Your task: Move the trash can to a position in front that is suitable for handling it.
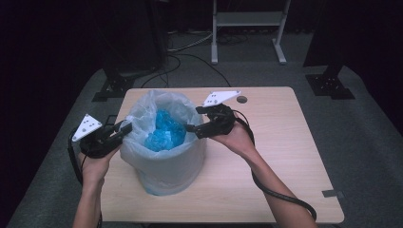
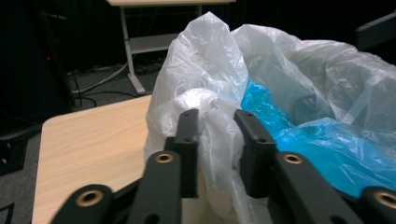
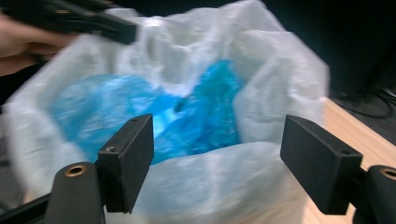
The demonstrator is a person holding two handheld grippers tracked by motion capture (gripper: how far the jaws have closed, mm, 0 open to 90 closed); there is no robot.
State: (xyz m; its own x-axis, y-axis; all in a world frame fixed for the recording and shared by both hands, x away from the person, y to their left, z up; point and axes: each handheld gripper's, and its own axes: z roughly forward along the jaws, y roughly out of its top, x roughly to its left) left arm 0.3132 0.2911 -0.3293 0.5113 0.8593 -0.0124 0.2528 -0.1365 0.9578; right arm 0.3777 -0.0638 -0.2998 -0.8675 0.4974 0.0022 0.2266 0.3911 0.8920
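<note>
We see a white bin (image 1: 166,166) standing near the middle of the wooden table (image 1: 285,156), lined with a thin translucent liner bag (image 1: 142,111) whose loose top stands up above the rim, and holding crumpled blue plastic (image 1: 164,133) inside. Our left gripper (image 1: 124,128) sits at the bag's left edge; in the left gripper view its jaws are clenched on a bunched fold of the liner bag (image 2: 212,126), the film squeezed between the pads. Our right gripper (image 1: 191,128) hovers at the opposite, right-hand edge with its jaws spread wide apart and nothing between them, the bag's rim (image 3: 210,158) just ahead of them in the right gripper view. We judge the film to be very light, soft and limp, and likely slippery: it will crumple rather than hold a shape, and a single thin layer could slide out or tear. We think the best hold is on a gathered fold of the free edge above the rim, as on the left, with a matching bunch taken on the right side.
</note>
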